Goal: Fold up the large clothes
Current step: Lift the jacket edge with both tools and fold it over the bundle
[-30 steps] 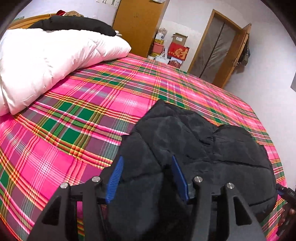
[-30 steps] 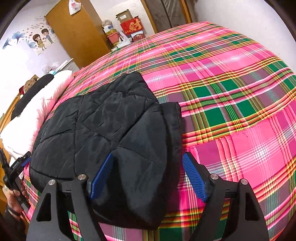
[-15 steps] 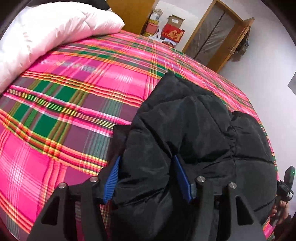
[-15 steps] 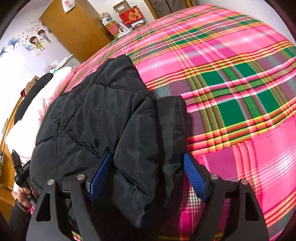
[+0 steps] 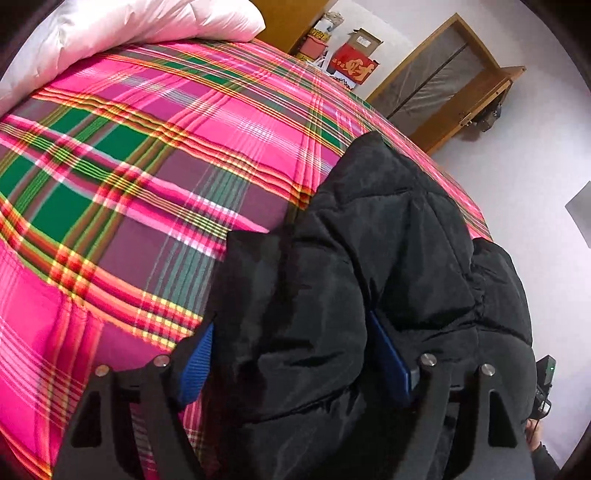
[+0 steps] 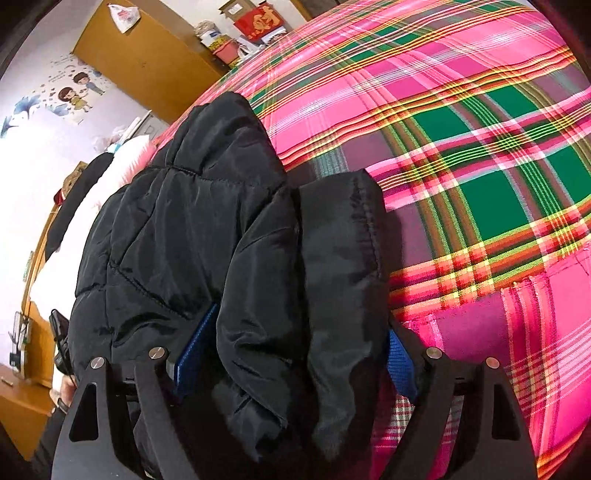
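Observation:
A black quilted puffer jacket (image 5: 388, 251) lies bunched on the pink and green plaid bed cover (image 5: 147, 177). My left gripper (image 5: 295, 354) has its blue pads (image 5: 389, 360) on either side of a thick fold at the jacket's near left edge. In the right wrist view the same jacket (image 6: 192, 229) fills the left half. My right gripper (image 6: 291, 354) has its pads (image 6: 194, 349) astride a thick fold with a sleeve end (image 6: 343, 236). Both pairs of jaws stand wide around the padding.
A white duvet (image 5: 129, 33) lies at the head of the bed. A wooden wardrobe (image 6: 144, 55), stacked boxes (image 5: 351, 62) and a wooden door (image 5: 443, 85) stand beyond the bed. Bare plaid cover (image 6: 480, 147) stretches right of the jacket.
Both grippers have pushed forward and lower onto the jacket's near edge. The jacket has bunched up between the pads, which now sit deeper in the fabric.

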Motion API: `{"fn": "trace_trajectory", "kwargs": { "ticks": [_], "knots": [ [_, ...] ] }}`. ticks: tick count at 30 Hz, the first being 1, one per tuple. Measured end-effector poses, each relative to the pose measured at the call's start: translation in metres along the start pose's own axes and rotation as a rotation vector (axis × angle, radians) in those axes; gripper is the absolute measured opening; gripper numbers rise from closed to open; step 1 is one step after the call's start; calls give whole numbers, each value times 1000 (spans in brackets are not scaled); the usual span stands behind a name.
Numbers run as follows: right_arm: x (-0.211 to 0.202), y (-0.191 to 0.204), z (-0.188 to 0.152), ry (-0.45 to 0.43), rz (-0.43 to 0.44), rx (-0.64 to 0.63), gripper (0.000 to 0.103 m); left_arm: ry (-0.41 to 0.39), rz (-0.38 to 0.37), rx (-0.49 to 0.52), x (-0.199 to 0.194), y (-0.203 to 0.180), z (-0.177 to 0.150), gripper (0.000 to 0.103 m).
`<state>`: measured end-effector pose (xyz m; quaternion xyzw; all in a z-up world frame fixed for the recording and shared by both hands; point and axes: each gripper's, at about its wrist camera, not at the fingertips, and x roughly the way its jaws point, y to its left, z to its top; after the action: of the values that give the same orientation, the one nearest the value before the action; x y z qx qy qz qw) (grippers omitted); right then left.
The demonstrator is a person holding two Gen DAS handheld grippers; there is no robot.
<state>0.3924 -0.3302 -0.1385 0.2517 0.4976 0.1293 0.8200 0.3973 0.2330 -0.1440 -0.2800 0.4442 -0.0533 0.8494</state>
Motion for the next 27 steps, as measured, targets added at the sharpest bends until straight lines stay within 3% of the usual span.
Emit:
{"fn": "trace_trajectory", "kwargs": {
  "ticks": [6, 10, 13, 17, 20, 27],
  "knots": [
    [13, 1, 12, 26, 10, -31, 80, 32, 10, 40, 14, -11, 12, 81],
    [15, -1, 11, 19, 36, -22, 69, 26, 36, 69, 17, -20, 10, 79],
    [14, 5, 10, 13, 44, -21, 56, 21, 42, 87, 15, -26, 8, 70],
    [5, 18, 10, 0, 13, -42, 38, 12, 89, 134, 8, -40, 8, 46],
    [1, 34, 13, -6, -22, -57, 32, 0, 145, 157, -2, -53, 10, 35],
    [-36, 57, 10, -40, -44, -89, 27, -35, 151, 155, -41, -69, 18, 29]
  ]
}}
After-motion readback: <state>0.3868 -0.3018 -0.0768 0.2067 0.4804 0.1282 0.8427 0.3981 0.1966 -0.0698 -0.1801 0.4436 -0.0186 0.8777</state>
